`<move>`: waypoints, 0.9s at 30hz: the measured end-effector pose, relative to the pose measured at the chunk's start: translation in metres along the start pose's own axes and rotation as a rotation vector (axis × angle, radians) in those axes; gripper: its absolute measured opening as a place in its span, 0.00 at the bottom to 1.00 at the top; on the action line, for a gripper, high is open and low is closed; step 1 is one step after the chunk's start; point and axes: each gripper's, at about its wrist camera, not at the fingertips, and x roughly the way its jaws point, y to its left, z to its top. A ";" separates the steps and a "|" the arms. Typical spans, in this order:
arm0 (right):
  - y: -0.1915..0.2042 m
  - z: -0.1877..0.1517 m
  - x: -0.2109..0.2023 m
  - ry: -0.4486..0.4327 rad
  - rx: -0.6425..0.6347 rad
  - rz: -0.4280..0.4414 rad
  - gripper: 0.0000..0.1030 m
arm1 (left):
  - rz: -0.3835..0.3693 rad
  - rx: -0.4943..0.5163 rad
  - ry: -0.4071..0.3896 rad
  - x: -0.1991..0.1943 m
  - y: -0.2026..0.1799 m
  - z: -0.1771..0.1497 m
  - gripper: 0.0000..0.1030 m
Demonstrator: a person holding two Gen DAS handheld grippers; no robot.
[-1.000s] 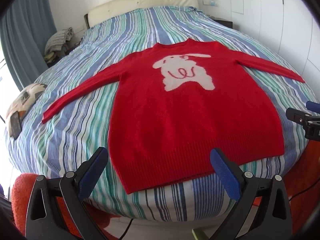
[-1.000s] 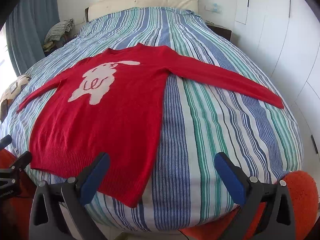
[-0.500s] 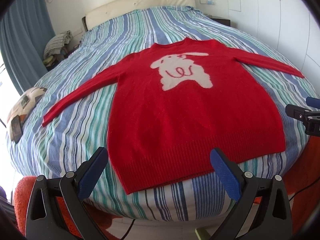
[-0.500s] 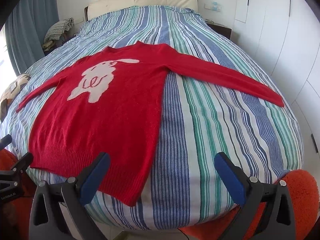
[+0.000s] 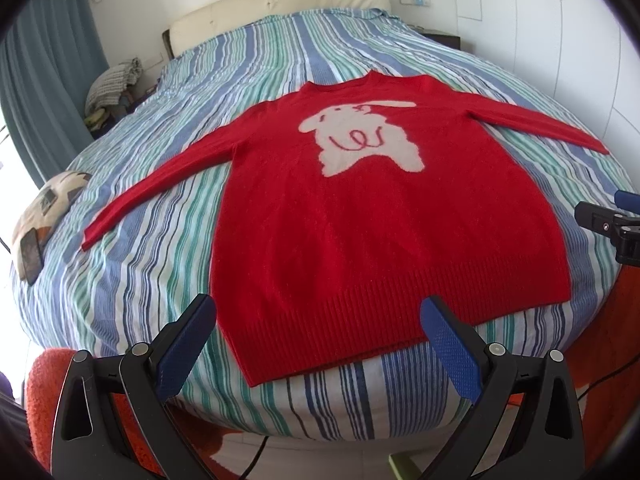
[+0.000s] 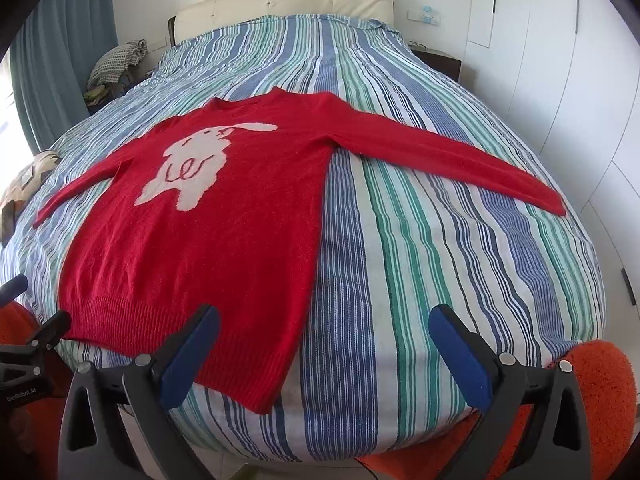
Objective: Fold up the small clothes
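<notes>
A small red sweater (image 5: pixel 360 220) with a white dog figure lies flat, face up, on the striped bed, both sleeves spread out sideways. It also shows in the right wrist view (image 6: pixel 192 240). My left gripper (image 5: pixel 320 340) is open and empty, hovering just above the sweater's ribbed hem near the bed's front edge. My right gripper (image 6: pixel 324 344) is open and empty, over the hem's right corner and the bare bedspread beside it. Its fingers show at the right edge of the left wrist view (image 5: pixel 604 224).
The bed (image 6: pixel 420 280) has a blue, green and white striped cover and a cream headboard (image 5: pixel 280 4). A patterned cushion (image 5: pixel 48 208) with a phone lies at the bed's left edge. Folded cloth sits on a nightstand (image 5: pixel 112 84). An orange rug (image 6: pixel 600 380) lies on the floor.
Both grippers have edged forward a little toward the sweater's hem. The sweater has not moved, and both grippers stay open.
</notes>
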 end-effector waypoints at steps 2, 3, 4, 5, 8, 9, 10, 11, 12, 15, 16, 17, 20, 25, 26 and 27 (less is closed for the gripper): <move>-0.003 -0.001 0.002 0.008 0.016 0.000 0.99 | 0.005 0.013 -0.008 -0.001 -0.002 -0.001 0.99; -0.004 -0.001 0.002 0.009 0.020 -0.001 0.99 | 0.006 0.018 -0.009 -0.001 -0.003 -0.001 0.99; -0.004 0.000 0.002 0.009 0.022 -0.001 0.99 | 0.005 0.022 -0.009 -0.001 -0.003 -0.002 0.99; -0.004 0.000 0.002 0.007 0.021 -0.001 0.99 | 0.003 0.025 -0.008 -0.001 -0.004 -0.002 0.99; 0.000 0.000 0.002 0.005 0.008 -0.001 0.99 | -0.001 0.028 -0.010 -0.001 -0.005 -0.001 0.99; 0.001 0.000 0.002 0.005 0.002 0.000 0.99 | -0.003 0.028 -0.011 -0.002 -0.005 -0.001 0.99; 0.002 0.000 0.002 0.006 -0.003 0.000 0.99 | -0.003 0.028 -0.012 -0.002 -0.006 -0.001 0.99; 0.003 -0.001 0.002 0.006 -0.006 0.002 0.99 | -0.003 0.029 -0.013 -0.002 -0.006 -0.001 0.99; 0.003 -0.001 0.002 0.006 -0.007 0.007 0.99 | -0.002 0.029 -0.011 -0.002 -0.007 -0.001 0.99; 0.001 -0.002 0.002 -0.003 0.000 0.021 0.99 | 0.005 0.041 -0.011 -0.002 -0.009 -0.002 0.99; -0.001 -0.003 0.002 -0.001 0.007 0.024 0.99 | 0.008 0.046 -0.014 -0.002 -0.011 -0.002 0.99; -0.003 -0.003 0.003 0.002 0.014 0.025 0.99 | 0.013 0.050 -0.019 -0.003 -0.012 -0.003 0.99; -0.008 -0.003 0.007 0.023 0.039 0.017 0.99 | 0.032 0.061 -0.036 -0.006 -0.013 -0.004 0.99; -0.001 -0.001 0.009 0.032 0.020 0.013 0.99 | 0.028 0.056 -0.056 -0.010 -0.009 -0.004 0.99; 0.001 -0.002 0.007 0.025 0.013 0.016 0.99 | 0.023 0.048 -0.055 -0.010 -0.007 -0.004 0.99; 0.003 -0.002 0.004 0.018 0.006 0.017 0.99 | 0.018 0.039 -0.049 -0.010 -0.005 -0.005 0.99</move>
